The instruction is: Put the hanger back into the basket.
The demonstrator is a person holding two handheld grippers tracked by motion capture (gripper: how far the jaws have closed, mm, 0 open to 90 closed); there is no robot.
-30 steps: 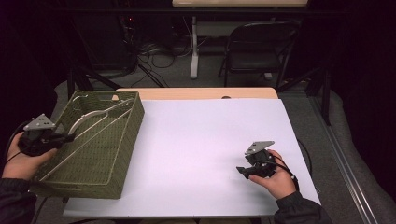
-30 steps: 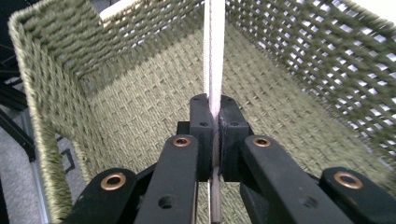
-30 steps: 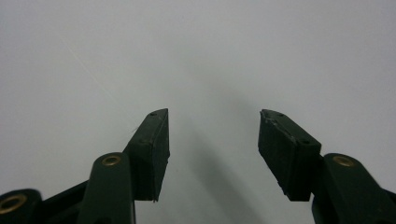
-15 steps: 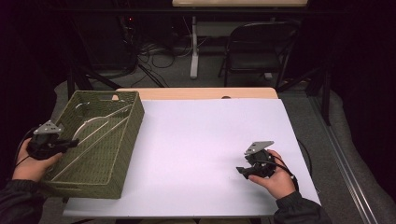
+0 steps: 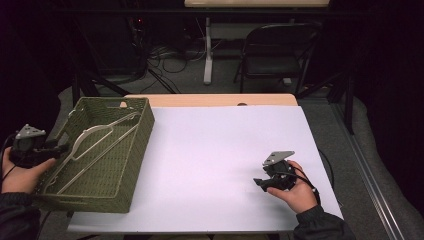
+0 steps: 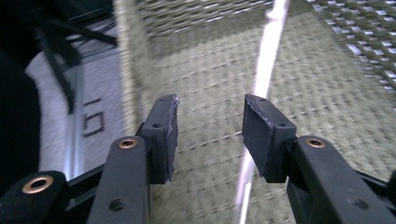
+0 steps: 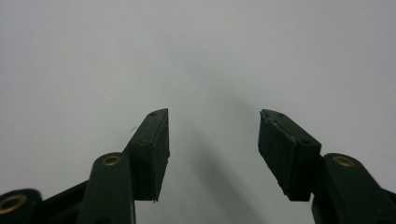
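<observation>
My left gripper [image 6: 210, 135] has its jaws spread with nothing between them, and it hangs at the near left rim of the green woven basket [image 5: 135, 150], pointing in over the wall. Just ahead of the jaws, running away from me past the right-hand pad, lies a pale bar of the white clothes hanger [image 6: 266, 74]; the picture is blurred, so I cannot tell whether the pad touches it, but it does not look pinched. I judge the step in hand to be the reach for the hanger, with the grasp not yet made. The next move calls for lowering the open jaws astride that bar, square to it, then closing without catching the basket weave beneath.

The hanger [image 5: 95, 145] is thin, white and plastic-looking. It lies slanted along the basket's length, hook end toward the far wall, resting on the floor and leaning up the side.

My right gripper [image 7: 212, 149] also stands spread and empty, well apart from the basket, low over the bare white table cover [image 7: 196, 56]. Beyond the table stands a dark folding chair [image 5: 272, 50].
</observation>
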